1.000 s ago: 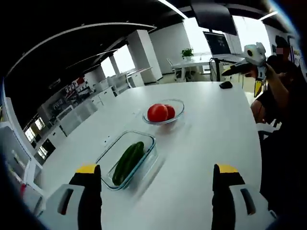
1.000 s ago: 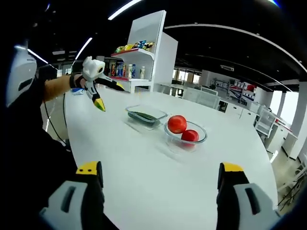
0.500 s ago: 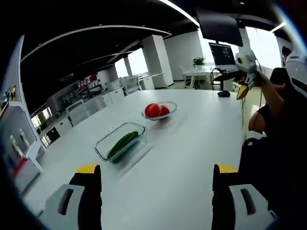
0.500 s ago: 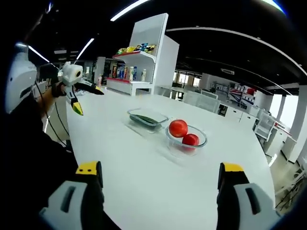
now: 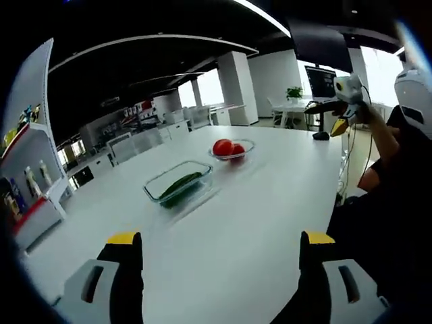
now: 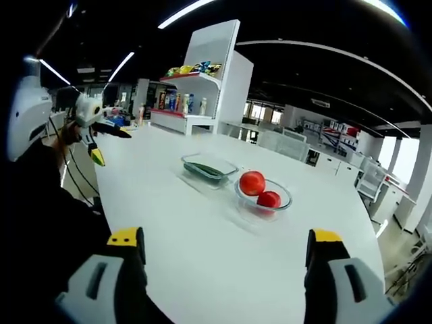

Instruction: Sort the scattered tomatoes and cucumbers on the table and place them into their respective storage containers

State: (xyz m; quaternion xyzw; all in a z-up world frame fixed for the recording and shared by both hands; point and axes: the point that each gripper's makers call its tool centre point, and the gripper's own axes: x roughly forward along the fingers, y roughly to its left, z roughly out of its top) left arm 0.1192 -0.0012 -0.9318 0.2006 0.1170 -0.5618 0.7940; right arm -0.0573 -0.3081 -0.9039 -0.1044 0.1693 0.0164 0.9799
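On your table, cucumbers lie in the rectangular container; tomatoes sit in the bowl just beyond

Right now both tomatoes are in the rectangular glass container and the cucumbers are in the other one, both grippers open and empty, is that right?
Not quite. The tomatoes sit in the round glass bowl, as the right gripper view shows; the rectangular glass container holds the cucumbers. The rest stands: the left gripper and the right gripper are open and empty.
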